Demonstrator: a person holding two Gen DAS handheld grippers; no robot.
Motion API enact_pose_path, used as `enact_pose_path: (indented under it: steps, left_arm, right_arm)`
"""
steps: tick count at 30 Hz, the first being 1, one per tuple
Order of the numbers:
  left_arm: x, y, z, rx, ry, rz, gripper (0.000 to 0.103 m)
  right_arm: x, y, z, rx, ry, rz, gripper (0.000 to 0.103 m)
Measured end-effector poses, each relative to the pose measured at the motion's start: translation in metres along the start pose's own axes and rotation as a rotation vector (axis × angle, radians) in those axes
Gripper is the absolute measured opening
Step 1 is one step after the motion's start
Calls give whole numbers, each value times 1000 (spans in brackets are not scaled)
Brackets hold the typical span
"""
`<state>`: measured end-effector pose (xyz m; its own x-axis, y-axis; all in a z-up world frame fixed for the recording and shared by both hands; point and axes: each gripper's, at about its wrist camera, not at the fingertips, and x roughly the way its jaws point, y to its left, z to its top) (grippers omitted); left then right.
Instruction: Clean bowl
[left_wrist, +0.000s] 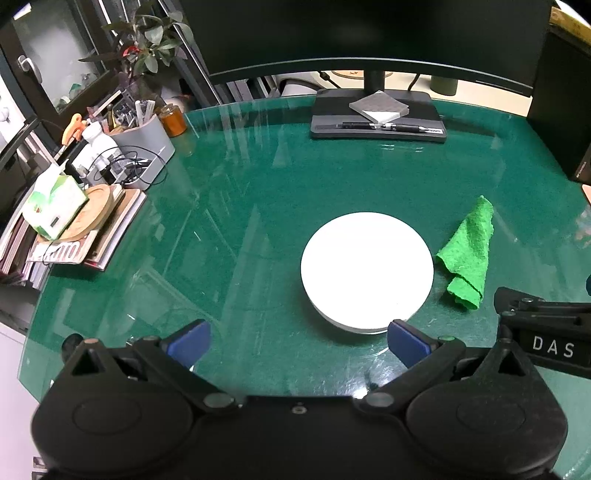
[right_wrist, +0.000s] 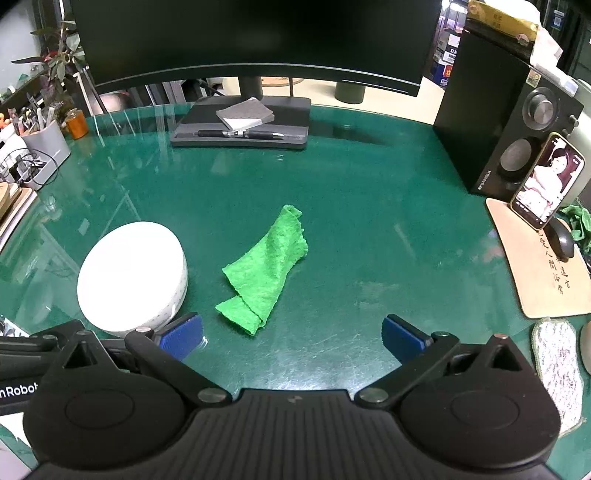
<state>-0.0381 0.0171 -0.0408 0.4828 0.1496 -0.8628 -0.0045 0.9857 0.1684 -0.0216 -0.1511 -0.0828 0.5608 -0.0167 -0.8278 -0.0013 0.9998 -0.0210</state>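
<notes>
The bowl (left_wrist: 366, 269) rests on the glass table (left_wrist: 240, 229), ahead-right of the left gripper (left_wrist: 299, 341). The cloth (right_wrist: 264, 273) (long axis running away) lies ahead-left of the nearer right gripper (right_wrist: 291, 338). All 2 grippers are spread, empty.

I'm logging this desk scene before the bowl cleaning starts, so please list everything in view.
bowl: one, white, on the green glass desk, left of the cloth
cloth: one, green, crumpled, lying beside the bowl
monitor: one, black, at the back
notepad: one, grey, on the monitor base
pen: one, black, on the monitor base
organizer: one, grey, back left
tissue box: one, green and white, on stacked books
plant: one, green, back left
speaker: one, black, right side
phone: one, lit, leaning at the speaker
mouse: one, dark, on a tan pad
left gripper: blue fingers apart, empty
right gripper: blue fingers apart, empty
</notes>
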Motion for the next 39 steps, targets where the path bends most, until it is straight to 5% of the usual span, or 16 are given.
enact_pose_path:
  steps: [31, 39]
  left_arm:
    - [-12, -7, 0, 38, 20, -30, 102]
    - [-19, -13, 1, 68, 35, -48, 102]
  right_arm:
    - [-26, 2, 4, -29, -18, -62, 102]
    - [-19, -8, -1, -15, 77, -78, 102]
